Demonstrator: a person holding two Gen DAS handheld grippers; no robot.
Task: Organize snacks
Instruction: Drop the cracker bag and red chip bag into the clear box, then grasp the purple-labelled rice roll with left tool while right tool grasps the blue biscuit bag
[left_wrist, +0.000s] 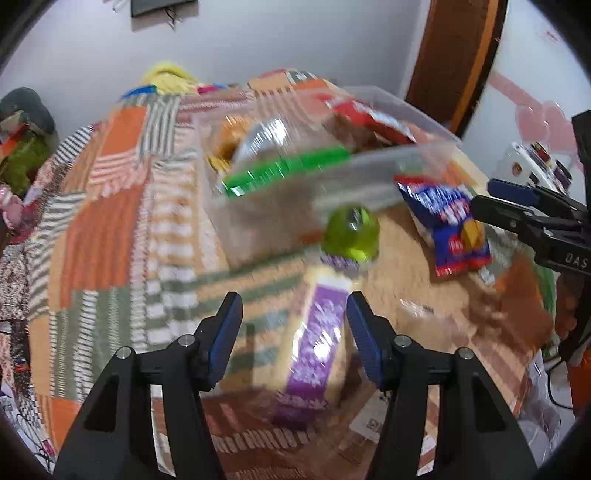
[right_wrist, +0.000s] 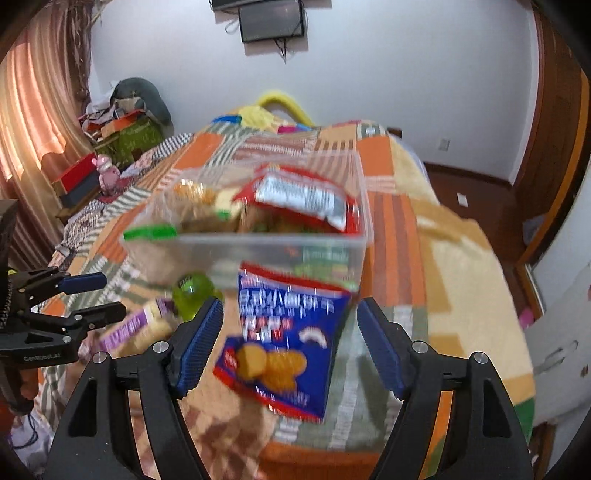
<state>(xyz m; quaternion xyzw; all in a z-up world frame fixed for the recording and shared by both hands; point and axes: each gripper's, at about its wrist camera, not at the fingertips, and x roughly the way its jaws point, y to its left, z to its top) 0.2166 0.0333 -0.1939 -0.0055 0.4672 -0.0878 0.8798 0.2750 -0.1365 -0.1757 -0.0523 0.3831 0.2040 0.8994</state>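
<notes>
A clear plastic bin (left_wrist: 295, 192) (right_wrist: 258, 251) stands on the bed with several snack packs in it, a red one (right_wrist: 299, 195) and a green one (left_wrist: 291, 170) on top. A purple biscuit pack (left_wrist: 314, 339) (right_wrist: 129, 328) lies in front of it, under my open left gripper (left_wrist: 293, 332) (right_wrist: 96, 299). A green jelly cup (left_wrist: 352, 230) (right_wrist: 192, 295) sits at the pack's far end. A blue cracker pack (right_wrist: 288, 343) (left_wrist: 447, 225) lies below my open right gripper (right_wrist: 290, 343) (left_wrist: 491, 199). Both grippers are empty.
The patchwork bedspread (left_wrist: 110, 240) (right_wrist: 406, 229) covers the bed, whose edge drops off at the right (right_wrist: 509, 332). Cluttered boxes and a toy (right_wrist: 107, 173) stand by the curtain at the left. Both views are motion-blurred.
</notes>
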